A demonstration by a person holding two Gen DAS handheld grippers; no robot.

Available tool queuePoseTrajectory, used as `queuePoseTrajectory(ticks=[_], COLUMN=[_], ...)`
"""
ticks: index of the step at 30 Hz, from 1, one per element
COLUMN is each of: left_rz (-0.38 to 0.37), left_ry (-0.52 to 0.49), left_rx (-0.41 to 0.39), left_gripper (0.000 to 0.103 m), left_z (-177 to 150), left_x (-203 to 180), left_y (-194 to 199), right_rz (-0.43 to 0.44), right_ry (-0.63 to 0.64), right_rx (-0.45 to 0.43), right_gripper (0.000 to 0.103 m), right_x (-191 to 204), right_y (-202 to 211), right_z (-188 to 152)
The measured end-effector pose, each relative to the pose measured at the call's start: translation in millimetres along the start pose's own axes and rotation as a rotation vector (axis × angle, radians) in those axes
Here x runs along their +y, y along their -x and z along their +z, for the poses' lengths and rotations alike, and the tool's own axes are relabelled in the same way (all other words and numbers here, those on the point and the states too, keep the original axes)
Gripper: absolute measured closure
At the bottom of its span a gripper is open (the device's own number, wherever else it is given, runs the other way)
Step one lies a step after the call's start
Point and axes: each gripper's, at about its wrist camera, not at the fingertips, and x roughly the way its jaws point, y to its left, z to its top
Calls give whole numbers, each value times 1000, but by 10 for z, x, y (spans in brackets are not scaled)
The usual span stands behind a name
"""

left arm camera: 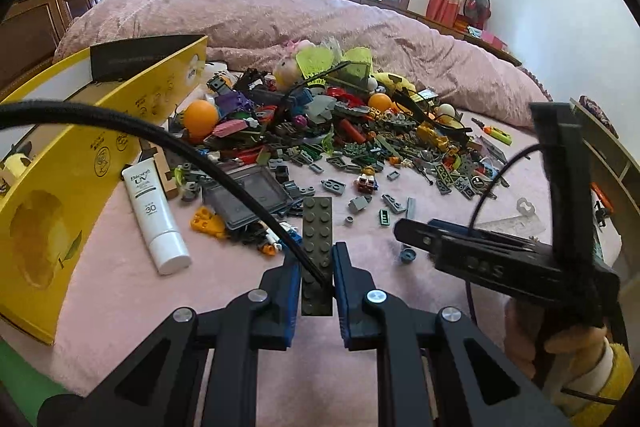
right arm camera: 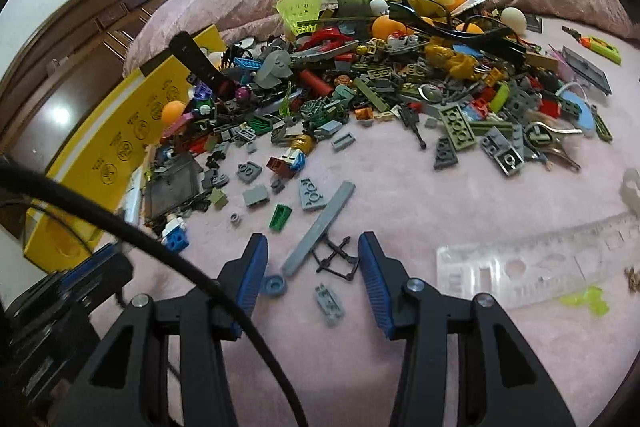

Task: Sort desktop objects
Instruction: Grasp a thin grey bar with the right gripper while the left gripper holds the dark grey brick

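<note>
A long dark studded brick plate is clamped by its long edges in the left gripper, lifted off the bed for sorting; the right gripper, fingers wide and empty, is poised over a grey strip beside the brick pile; the yellow box stands left, presumably as bin.

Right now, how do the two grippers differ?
The left gripper is shut on a dark studded brick plate; the right gripper is open and holds nothing. The left carries its load; the right frames a grey bar lying on the pink cover. Both have blue-padded black fingers.
</note>
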Motion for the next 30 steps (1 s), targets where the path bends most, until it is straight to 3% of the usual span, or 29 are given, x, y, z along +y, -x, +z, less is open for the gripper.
queuePoseTrajectory(ticks=[4, 6, 9, 13, 15, 19, 30], left_rz=[-12, -19, -25, -24, -27, -29, -37], left_ry=[15, 22, 26, 26, 31, 36, 41], left_rx=[-6, -8, -10, -18, -23, -33, -24], left_gripper=[87, 87, 87, 87, 87, 87, 87], left_z=[-4, -9, -21, -29, -28, -27, -62], left_x=[45, 63, 72, 80, 91, 112, 95], left_y=[41, 63, 81, 125, 158, 222, 250], right_rz=[-69, -88, -127, -103, -78, -9, 1], right_ry=[27, 41, 58, 12, -13, -55, -37], right_rx=[7, 5, -1, 1, -7, -53, -35], right_gripper=[69, 70, 83, 86, 95, 97, 97], right_x=[52, 82, 108, 34, -1, -36, -4], right_y=[-95, -109, -115, -96, -58, 89, 103], right_z=[40, 41, 43, 81, 92, 112, 93])
